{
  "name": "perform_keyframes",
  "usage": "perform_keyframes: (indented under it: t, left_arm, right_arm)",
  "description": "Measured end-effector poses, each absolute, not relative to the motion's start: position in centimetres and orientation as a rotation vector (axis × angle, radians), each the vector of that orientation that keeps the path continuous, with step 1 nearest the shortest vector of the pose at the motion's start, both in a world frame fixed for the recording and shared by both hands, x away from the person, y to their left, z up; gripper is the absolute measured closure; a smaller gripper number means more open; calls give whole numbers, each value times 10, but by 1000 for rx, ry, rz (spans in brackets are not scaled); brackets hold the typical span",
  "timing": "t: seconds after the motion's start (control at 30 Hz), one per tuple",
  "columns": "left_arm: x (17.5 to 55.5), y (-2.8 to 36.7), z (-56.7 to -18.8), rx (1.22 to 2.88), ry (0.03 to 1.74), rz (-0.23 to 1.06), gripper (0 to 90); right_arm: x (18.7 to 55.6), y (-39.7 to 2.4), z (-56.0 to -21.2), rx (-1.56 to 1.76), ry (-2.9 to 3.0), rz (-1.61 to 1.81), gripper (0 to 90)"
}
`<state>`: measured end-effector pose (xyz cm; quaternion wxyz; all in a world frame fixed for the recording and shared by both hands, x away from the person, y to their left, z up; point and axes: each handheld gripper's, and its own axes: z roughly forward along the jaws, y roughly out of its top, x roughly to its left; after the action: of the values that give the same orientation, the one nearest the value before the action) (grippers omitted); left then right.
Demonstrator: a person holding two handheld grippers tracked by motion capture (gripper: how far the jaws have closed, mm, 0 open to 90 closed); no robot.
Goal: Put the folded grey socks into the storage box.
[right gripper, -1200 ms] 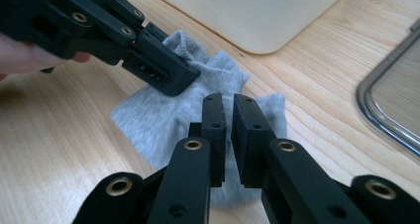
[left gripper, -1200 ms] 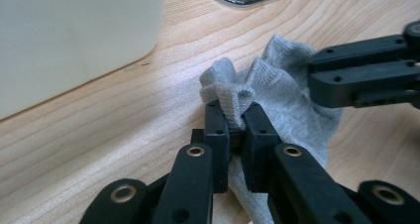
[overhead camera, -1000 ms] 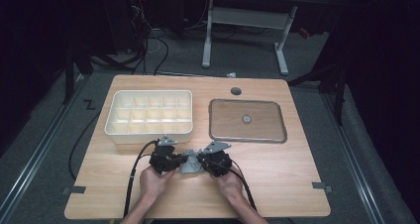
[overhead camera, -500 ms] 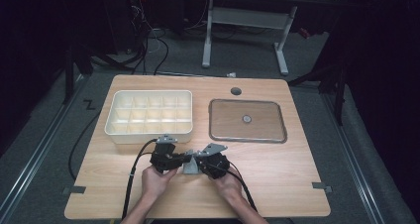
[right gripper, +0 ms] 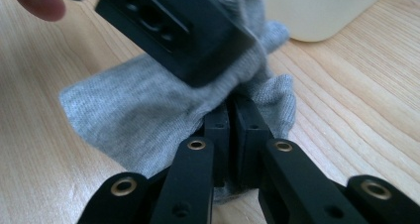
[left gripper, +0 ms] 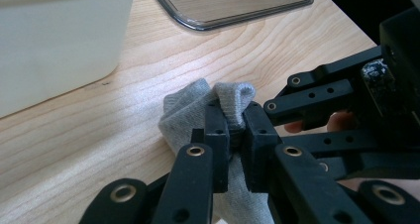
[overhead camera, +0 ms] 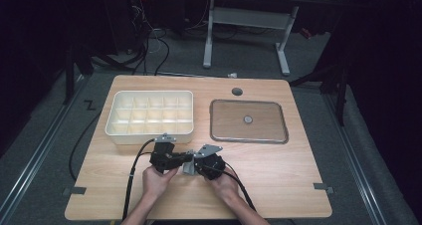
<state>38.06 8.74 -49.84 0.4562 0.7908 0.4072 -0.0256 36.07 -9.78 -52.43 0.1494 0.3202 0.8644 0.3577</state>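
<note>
Compared with the frame one second before, both hands sit at almost the same place on the near middle of the table (overhead camera: pixel 278 185), and the two grippers are now a little closer to each other. The jaws of the right gripper (right gripper: pixel 233 115) have just been closing, with the grey cloth (right gripper: pixel 148 120) between them.

The left gripper (left gripper: pixel 233 130) is clenched on a raised fold of the grey cloth; its two black jaws pinch the fold from both sides. The right gripper is also clenched on the cloth, with only a thin gap between its pads, where the fabric goes in.

The cloth lies on the wood just in front of the white compartment box (overhead camera: pixel 149 116), between the two grippers, and near the flat clear lid (overhead camera: pixel 249 121) at the right. In the high view it is a small grey patch (overhead camera: pixel 188 166) between the black tools. Its long axis seems to run from one gripper to the other, across the table, but the cloth is crumpled and folded, so which end points where I cannot tell.

Much is hidden. In the right gripper view the body of the left gripper covers the upper part of the cloth, and a fingertip (right gripper: pixel 42 3) is cut off at the top left edge. In the left gripper view the lower part of the cloth goes behind the jaws. In the high view the hands (overhead camera: pixel 159 180) and tools cover most of it.
</note>
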Motion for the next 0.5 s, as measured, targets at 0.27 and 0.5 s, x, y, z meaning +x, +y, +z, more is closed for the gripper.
perform_keyframes:
  t: [0.27,0.5]
  left_arm:
    - [381,80,-501,1959,1012,-26,835]
    - [381,79,-500,1961,1048,4,840]
  right_arm:
    - [362,-98,-525,922,2489,1042,869]
    - [365,-98,-524,921,2506,1048,852]
